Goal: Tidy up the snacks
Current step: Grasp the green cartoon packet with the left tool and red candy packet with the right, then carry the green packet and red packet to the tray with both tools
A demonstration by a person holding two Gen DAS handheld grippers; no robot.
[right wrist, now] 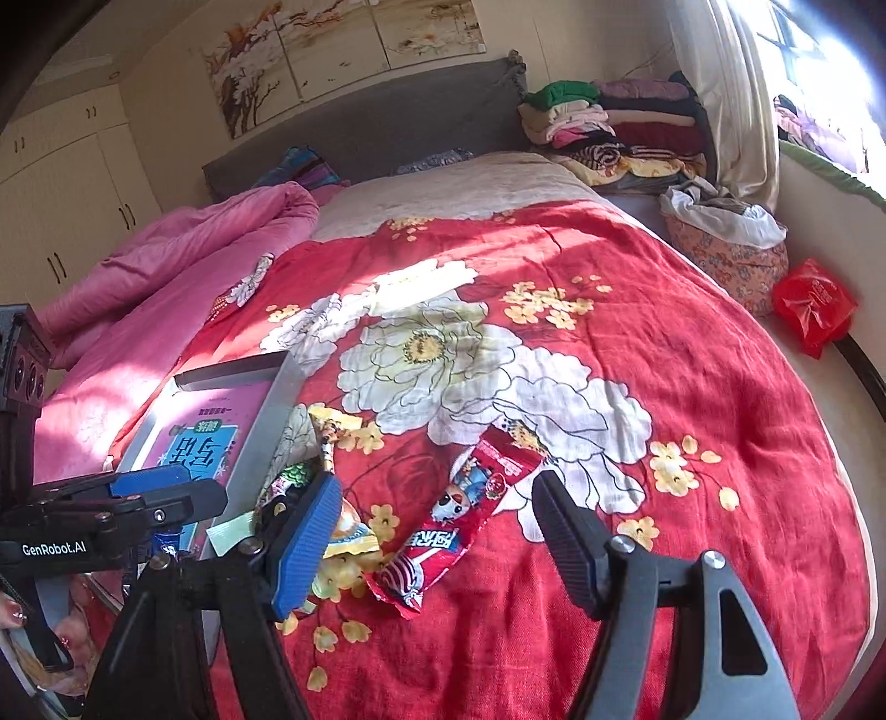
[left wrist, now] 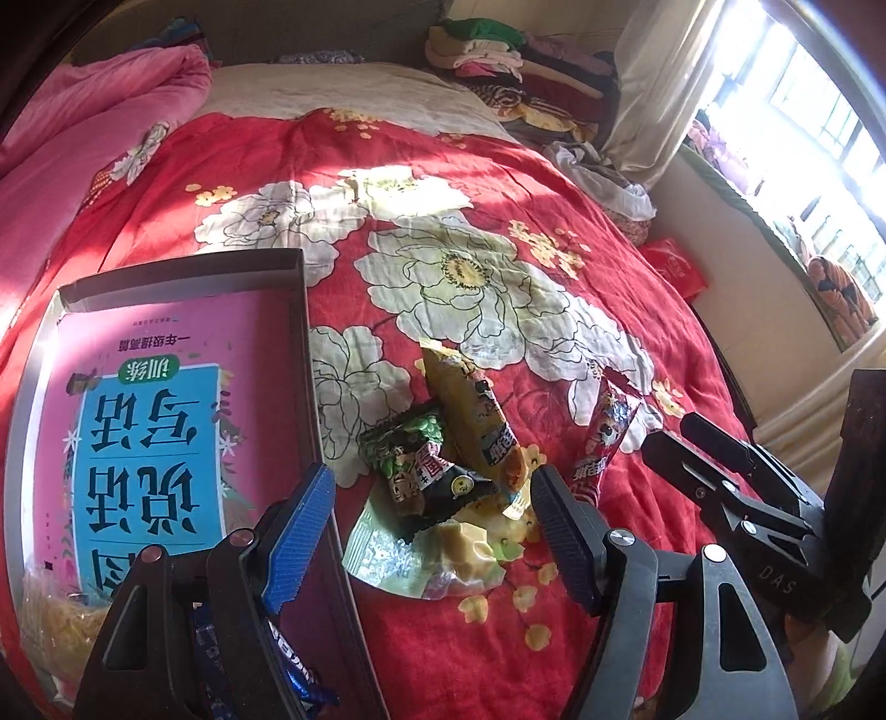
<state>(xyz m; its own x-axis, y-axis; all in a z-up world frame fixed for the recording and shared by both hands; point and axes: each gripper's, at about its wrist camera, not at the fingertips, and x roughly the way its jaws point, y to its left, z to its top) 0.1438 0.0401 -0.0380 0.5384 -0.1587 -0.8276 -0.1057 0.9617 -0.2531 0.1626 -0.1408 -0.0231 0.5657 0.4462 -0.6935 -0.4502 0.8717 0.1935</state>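
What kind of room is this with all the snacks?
A bedroom, most likely. The snacks lie on a bed with a red flowered quilt and a grey headboard. Folded clothes are stacked in the corner by the window, and cupboards line the wall.

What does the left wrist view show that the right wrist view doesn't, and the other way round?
Only the left wrist view: snacks already lying in the near end of the tray, a yellow noodle-like pack and a blue wrapper.

Only the right wrist view: the wall paintings, the cupboards, and the red snack packet at full length between the open right hand-held gripper.

Both: the red floral quilt, the tray's pink book, the snack pile, and the open left hand-held gripper.
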